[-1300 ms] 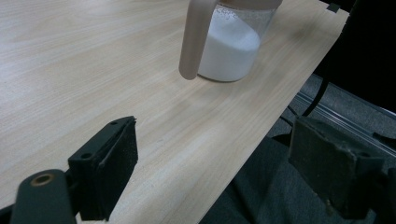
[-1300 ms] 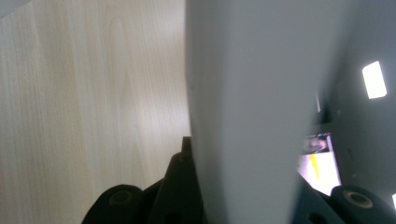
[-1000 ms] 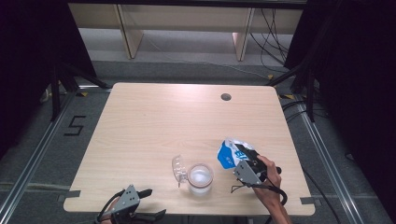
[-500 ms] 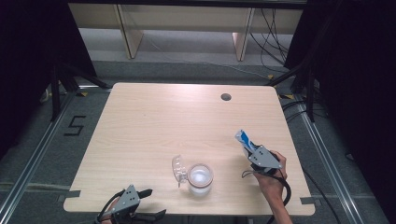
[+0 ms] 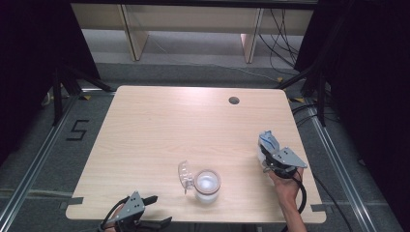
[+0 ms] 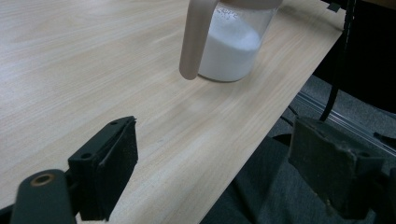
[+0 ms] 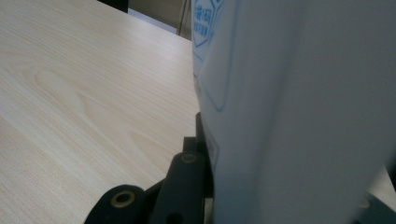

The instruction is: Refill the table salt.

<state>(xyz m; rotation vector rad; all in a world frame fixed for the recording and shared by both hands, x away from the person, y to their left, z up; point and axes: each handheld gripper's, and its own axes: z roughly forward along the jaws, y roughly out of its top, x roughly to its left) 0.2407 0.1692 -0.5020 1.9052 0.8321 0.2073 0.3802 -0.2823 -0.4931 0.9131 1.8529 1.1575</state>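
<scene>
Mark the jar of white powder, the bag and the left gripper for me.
jar (image 5: pixel 207 186): high view, its open top.
bag (image 5: pixel 269 143): high view, its upper end.
left gripper (image 5: pixel 155 211): high view, between its jaws.

The setting is a recording lab or studio. A bare wooden counter (image 5: pixel 159 130) with a cable hole (image 5: pixel 234 100) stands on grey carpet, enclosed by black curtains (image 5: pixel 34 53). Metal floor rails (image 5: pixel 36 159), a taped "5" floor marker (image 5: pixel 78 130) and loose cables (image 5: pixel 278 29) surround it.
</scene>
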